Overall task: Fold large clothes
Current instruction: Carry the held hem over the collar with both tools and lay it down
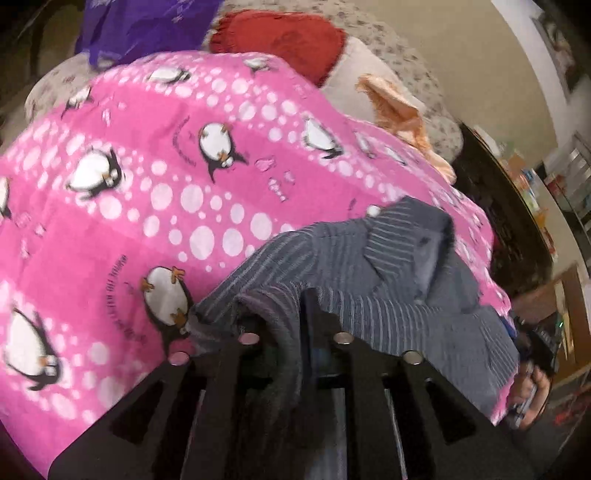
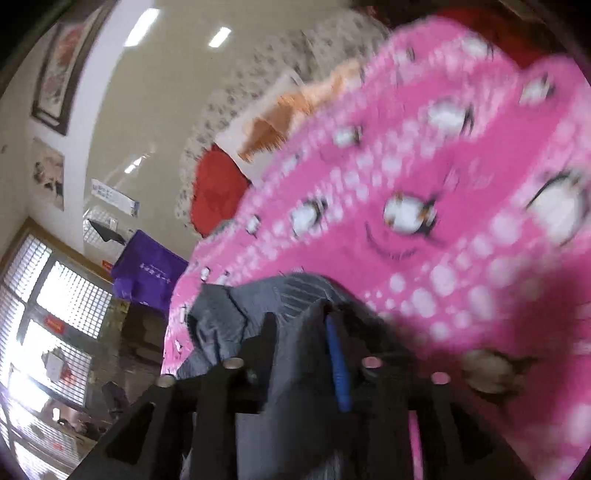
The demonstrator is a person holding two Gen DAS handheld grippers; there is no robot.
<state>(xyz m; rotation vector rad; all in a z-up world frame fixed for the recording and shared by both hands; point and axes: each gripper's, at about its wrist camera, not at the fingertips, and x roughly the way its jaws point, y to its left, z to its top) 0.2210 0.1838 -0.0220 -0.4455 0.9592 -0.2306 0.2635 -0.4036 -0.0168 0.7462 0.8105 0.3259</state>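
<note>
A grey striped shirt hangs between both grippers above a pink penguin-print blanket. My left gripper is shut on a fold of the shirt, which drapes over and between its fingers. In the right wrist view the same shirt bunches over my right gripper, which is shut on the cloth beside a blue finger pad. The right gripper and the hand that holds it show at the left view's right edge. The pink blanket fills the right side there.
A red cushion, a purple garment and an orange cloth lie on a floral bedspread beyond the blanket. Dark furniture and shelves stand at the right. Windows and framed pictures show in the right wrist view.
</note>
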